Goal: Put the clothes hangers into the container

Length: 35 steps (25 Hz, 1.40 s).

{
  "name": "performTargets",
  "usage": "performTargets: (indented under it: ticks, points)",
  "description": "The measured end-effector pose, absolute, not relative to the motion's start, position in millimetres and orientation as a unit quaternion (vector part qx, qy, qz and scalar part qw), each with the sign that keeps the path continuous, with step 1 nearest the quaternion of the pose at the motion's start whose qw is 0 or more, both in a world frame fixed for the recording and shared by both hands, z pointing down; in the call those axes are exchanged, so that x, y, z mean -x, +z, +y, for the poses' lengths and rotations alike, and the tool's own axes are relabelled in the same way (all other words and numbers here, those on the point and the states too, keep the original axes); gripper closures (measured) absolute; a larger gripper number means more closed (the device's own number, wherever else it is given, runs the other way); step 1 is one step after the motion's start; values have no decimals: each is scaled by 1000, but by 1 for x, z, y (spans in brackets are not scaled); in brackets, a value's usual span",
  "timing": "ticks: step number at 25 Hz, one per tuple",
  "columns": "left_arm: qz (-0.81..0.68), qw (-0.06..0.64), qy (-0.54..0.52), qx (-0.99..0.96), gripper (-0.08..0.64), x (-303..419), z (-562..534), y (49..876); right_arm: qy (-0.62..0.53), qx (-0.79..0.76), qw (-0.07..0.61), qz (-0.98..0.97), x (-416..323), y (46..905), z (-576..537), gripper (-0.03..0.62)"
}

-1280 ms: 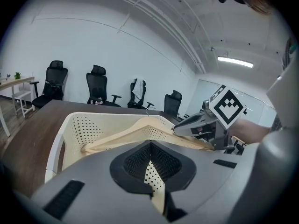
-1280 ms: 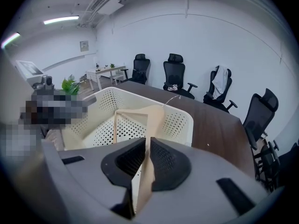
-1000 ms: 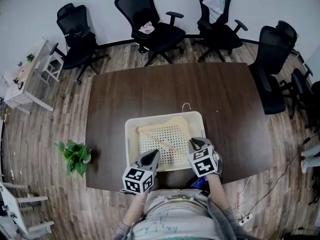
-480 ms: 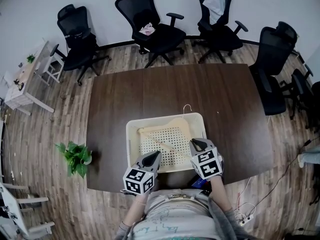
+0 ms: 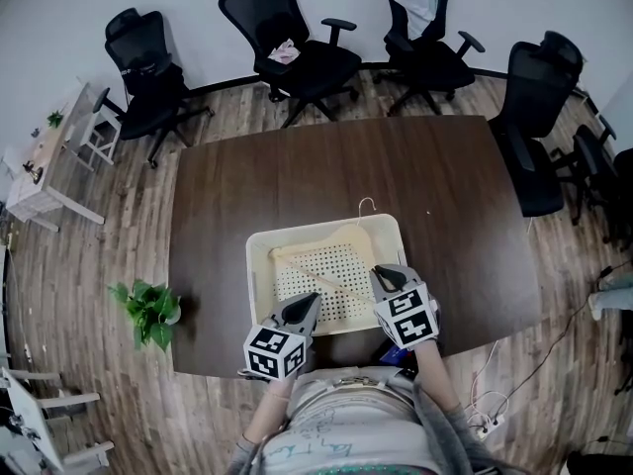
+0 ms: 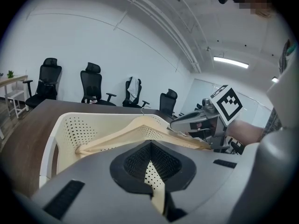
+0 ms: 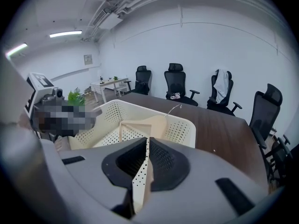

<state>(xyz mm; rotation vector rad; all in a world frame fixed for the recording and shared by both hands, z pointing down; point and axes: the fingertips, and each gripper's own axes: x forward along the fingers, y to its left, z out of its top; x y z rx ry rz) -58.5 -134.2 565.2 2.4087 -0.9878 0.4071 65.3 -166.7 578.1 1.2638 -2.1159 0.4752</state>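
Inside the cream basket (image 5: pixel 259 285), one wooden hanger (image 5: pixel 321 280) lies aslant

I find the dark brown wooden table (image 5: pixel 297 176) bare beyond the cream perforated plastic basket (image 5: pixel 254 275) and at both its sides. Inside, the pale wooden hanger (image 5: pixel 321 279) lies slanted across, its wire hook (image 5: pixel 367 206) over the far rim.

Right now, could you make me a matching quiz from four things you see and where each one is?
Things: 1 wooden hanger; 2 basket; 3 potted plant; 4 white garment.
Places: A on the floor; B on the table; C draped over a chair; D in the basket.
Pairs: 1-D, 2-B, 3-A, 4-C.
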Motion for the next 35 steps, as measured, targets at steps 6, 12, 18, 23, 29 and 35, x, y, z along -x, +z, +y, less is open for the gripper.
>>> performTargets:
  ticks: [6,12,18,23,29,35]
  points:
    - [-355,239,150,-891,549,50,-137,558,177,-461,311,-812,-54,575,-162,561]
    - [-351,230,139,-897,549,41,-139,546,169,-441,307,-826,-36,567,-159,561]
    - [-349,221,125,-902,549,38,-138,536,169,-436,294,-833,-26,559,-157,561]
    - [-351,210,110,-906,549,38,-142,524,174,-440,271,-838,-23,548,-155,561]
    - [-354,198,93,-909,549,34,-145,506,172,-437,244,-848,-18,528,-153,561]
    - [-360,180,70,-913,549,33,-151,485,162,-439,226,-854,-12,508,-155,561]
